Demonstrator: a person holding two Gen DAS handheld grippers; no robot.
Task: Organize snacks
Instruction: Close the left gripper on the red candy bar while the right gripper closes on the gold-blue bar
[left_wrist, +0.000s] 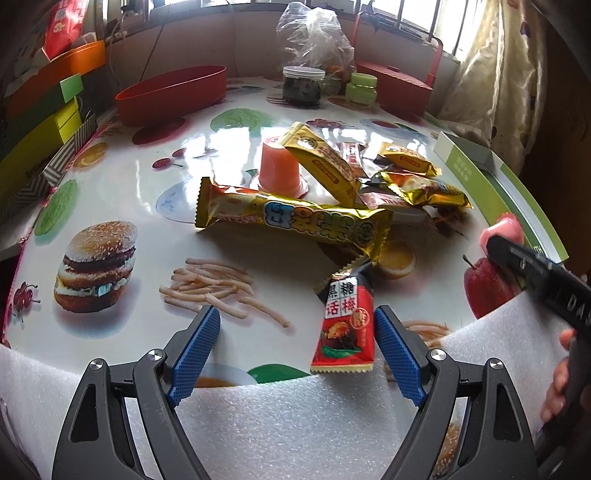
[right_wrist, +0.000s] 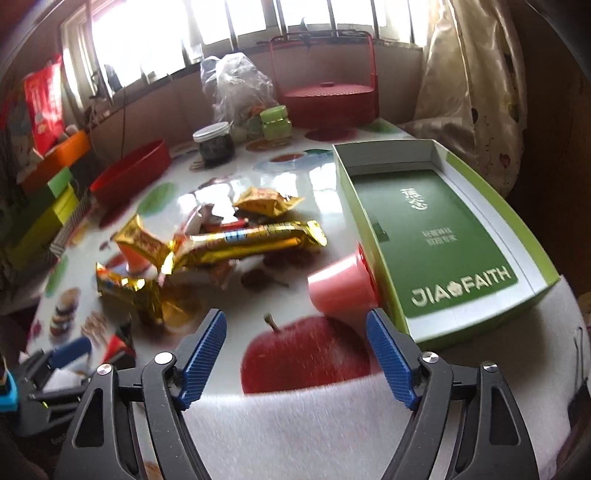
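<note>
The green box (right_wrist: 443, 236) sits at the right side of the table (right_wrist: 306, 192) and it has no snacks in it — so the tidying has hardly begun. A pile of snacks (left_wrist: 332, 184) waits in the middle of the table: gold wrapped bars, small packs and one pink jelly cup (left_wrist: 280, 168) standing upside down. A second pink jelly cup (right_wrist: 341, 288) lies tipped on its side, touching the outside wall of the box. The right gripper (right_wrist: 295, 347) is wide open and holds nothing; the tipped cup is just ahead of it. The left gripper (left_wrist: 297, 343) is wide open too. A red snack pack (left_wrist: 345, 325) lies between its fingers, not squeezed. Almost everything is left to put away.
</note>
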